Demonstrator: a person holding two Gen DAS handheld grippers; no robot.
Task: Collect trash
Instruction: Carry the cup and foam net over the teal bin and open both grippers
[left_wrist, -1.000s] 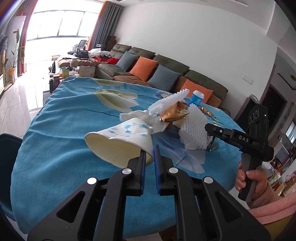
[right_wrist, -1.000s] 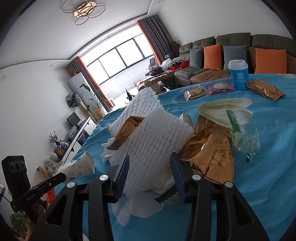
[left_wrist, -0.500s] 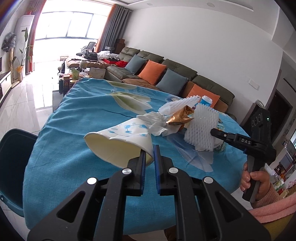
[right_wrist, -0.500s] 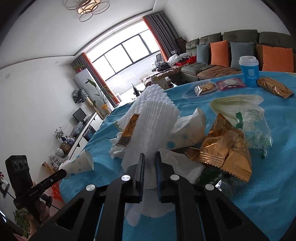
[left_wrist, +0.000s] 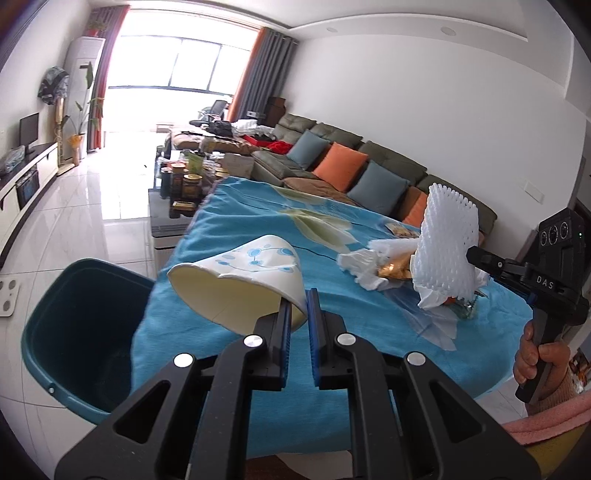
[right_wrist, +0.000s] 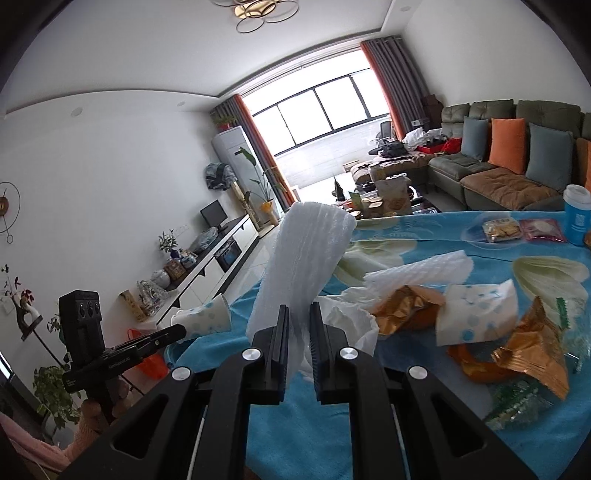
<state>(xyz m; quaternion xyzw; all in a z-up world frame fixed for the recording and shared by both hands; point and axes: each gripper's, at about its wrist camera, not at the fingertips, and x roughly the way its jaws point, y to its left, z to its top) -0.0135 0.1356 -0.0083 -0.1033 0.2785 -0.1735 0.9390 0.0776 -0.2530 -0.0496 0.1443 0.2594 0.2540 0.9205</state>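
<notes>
I am holding my left gripper (left_wrist: 298, 295) clamped tight on the torn rim of a crumpled white paper cup with blue dots (left_wrist: 240, 280), its cream mouth tipping out past the near left edge of the counter (left_wrist: 229, 221), which is wearing a blue flowered cloth. Below that edge, on the tiled floor, a dark teal plastic bin (left_wrist: 74, 332) is standing open.

My right gripper (right_wrist: 297, 317) is pinching the lower end of a white foam net sleeve (right_wrist: 306, 258), jaws nearly together, and is carrying it upright above the counter's near right edge; from the left wrist view my right hand (left_wrist: 539, 358) is showing around the handle.

The remaining litter is lying in a heap toward the counter's right side: a second white foam net (right_wrist: 424, 273), crumpled white tissue (right_wrist: 351, 317), gold foil wrappers (right_wrist: 532, 350), another flattened dotted paper cup (right_wrist: 476, 314) and a clear green-printed plastic bag (right_wrist: 517, 402). Near the far edge a blue cup with a white lid (right_wrist: 577, 214) is standing beside two sealed snack packets (right_wrist: 502, 229).
</notes>
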